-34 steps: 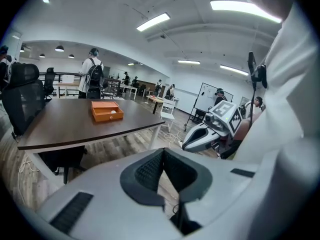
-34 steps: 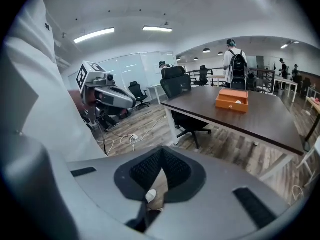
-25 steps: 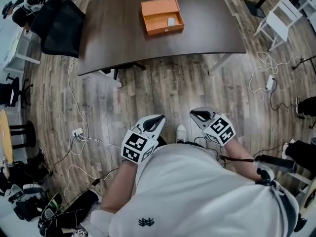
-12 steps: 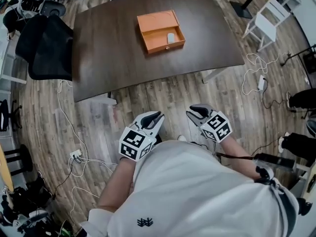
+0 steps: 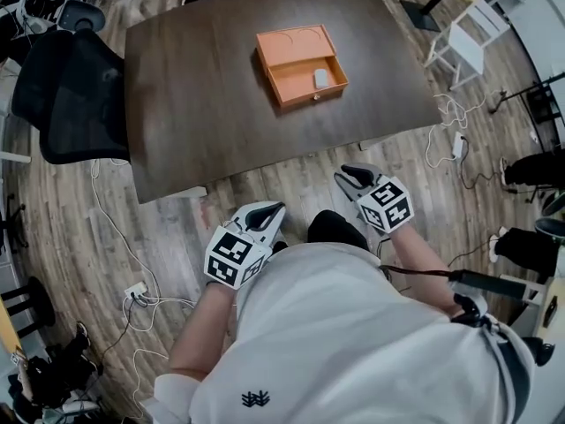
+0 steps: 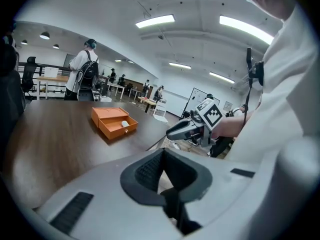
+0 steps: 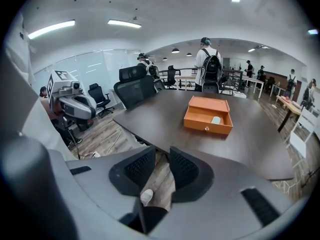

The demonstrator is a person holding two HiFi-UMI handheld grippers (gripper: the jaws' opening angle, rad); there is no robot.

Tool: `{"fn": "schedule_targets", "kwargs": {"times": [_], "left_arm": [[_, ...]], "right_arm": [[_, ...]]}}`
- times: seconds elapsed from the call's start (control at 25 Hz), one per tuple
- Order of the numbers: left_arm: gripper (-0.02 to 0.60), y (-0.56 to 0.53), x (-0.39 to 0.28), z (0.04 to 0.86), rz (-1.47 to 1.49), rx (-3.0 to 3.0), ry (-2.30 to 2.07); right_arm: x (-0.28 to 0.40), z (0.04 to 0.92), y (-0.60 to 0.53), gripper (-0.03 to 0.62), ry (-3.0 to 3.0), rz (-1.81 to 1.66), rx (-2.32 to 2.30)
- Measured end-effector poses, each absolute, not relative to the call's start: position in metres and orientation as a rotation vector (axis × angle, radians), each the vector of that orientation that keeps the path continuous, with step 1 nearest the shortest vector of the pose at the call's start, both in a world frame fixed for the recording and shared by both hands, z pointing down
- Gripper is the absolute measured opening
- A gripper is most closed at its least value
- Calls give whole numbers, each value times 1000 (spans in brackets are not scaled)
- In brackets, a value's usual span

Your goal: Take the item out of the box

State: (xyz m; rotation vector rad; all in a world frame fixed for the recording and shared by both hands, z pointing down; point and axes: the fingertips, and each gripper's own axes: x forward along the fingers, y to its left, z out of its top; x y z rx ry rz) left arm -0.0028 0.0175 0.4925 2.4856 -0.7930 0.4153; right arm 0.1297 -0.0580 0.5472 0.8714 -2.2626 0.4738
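Step in hand: the approach, as I judge it. The person stands back from the dark brown wooden table (image 5: 194,104), both tools held close to the body and well short of the box.
Task's thing: a small pale rounded item (image 5: 320,78) lies in the open tray of the flat orange box (image 5: 291,42), toward the tray's right end. The box sits well in from every table edge.
Left gripper (image 5: 272,208): jaw tips meet, with nothing between them.
Right gripper (image 5: 347,177): jaws part-way apart and empty. Only floor shows through the gap.
Next move: probably a step forward and a reach across the tabletop, coming down on the item from above with the jaws wide enough to straddle it.
Edges: the table's near edge lies between the grippers and the box. The tray's low walls ring the item, and the wall with the knob faces the person.
Open room: nothing else stands on the tabletop. A black office chair (image 5: 75,95) crowds the table's left side, a white chair (image 5: 459,51) stands off to the right, and loose cables (image 5: 115,228) trail on the plank floor at the person's left.
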Motion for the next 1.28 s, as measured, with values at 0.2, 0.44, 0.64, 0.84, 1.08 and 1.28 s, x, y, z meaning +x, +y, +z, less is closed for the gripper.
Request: {"fn": "schedule_targets", "kwargs": {"times": [0.2,0.44,0.64,0.84,1.08,1.28], "left_arm": [[9,-10,-19,488,384,2486,-834],[9,-57,-32,487,400,2452,-919],[9,-106,-34,477,409,2418,-999],[9,-152,-34,474,423,2379,-1065],[9,-189,-30,472,440,2338,-1118],[9,-206,-29,479,444,2298,-1146]], "right_arm": [[131,549,-119,84,-2236,499,939],[136,562,-214,109,-2206,552,973],[140,582,-294,125,-2172,589,952],[141,607,-352,141,-2123,613,900],[146,640,-394,161,-2037,680,853],[149,667,-413,182,-1954,703,801]]}}
